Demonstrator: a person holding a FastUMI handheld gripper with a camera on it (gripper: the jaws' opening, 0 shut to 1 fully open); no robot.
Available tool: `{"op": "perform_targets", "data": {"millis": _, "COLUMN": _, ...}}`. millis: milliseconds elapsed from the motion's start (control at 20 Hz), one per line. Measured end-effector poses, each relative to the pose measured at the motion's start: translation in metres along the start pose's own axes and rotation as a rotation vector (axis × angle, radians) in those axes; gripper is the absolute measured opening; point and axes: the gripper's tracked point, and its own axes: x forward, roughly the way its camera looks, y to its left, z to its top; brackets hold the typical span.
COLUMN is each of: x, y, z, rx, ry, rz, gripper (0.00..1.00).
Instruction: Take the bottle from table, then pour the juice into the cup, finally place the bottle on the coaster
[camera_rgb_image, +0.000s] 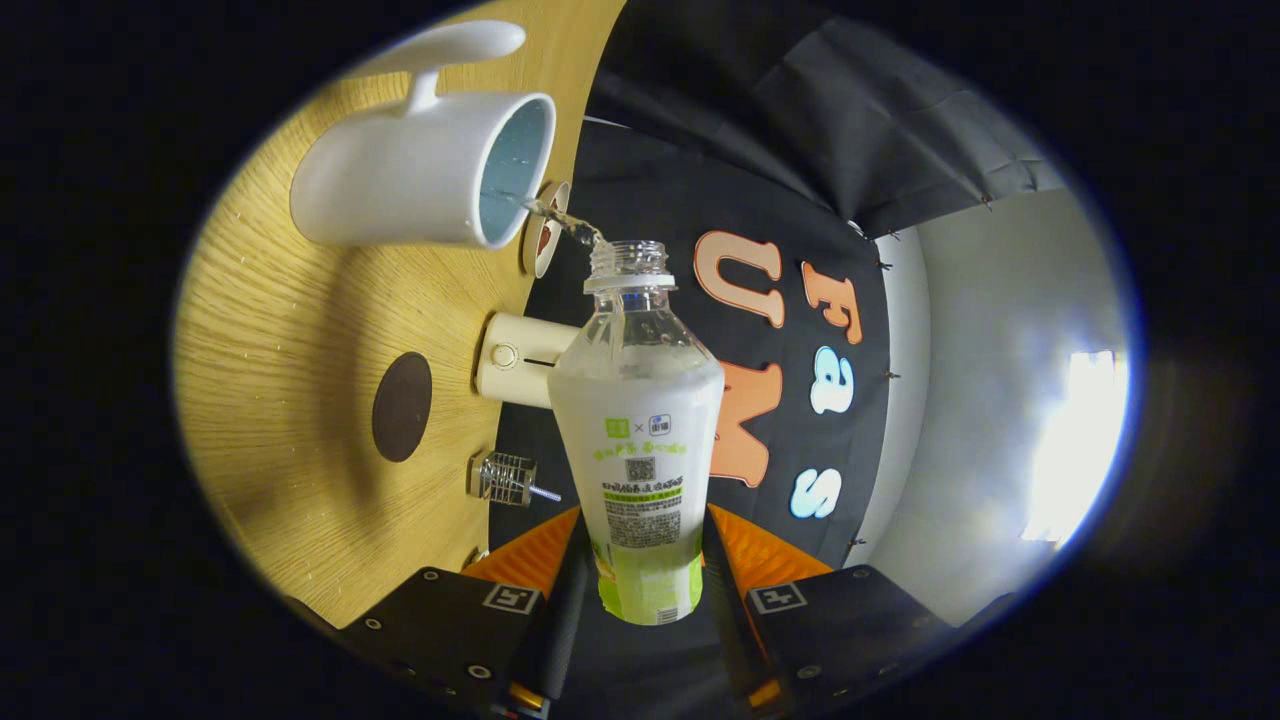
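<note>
Pouring now, I have my gripper (648, 560) clamped on the clear plastic bottle with the green-and-white label (642, 440) between its fingers, a thin stream reaching the white ceramic cup (420, 180) beyond, while the round dark-brown coaster (402, 406) ahead awaits the bottle.

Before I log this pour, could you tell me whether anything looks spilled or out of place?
Nothing stands out. The hand-held gripper is shut on the clear plastic bottle, and a thin stream from its mouth lands inside the white ceramic mug. No liquid shows on the wooden table.
</note>
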Motion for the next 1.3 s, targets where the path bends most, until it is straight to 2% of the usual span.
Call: {"op": "perform_targets", "data": {"millis": 1300, "x": 0.009, "y": -0.018, "z": 0.015, "rx": -0.127, "ry": -0.108, "rz": -0.058, "gripper": 0.61}}
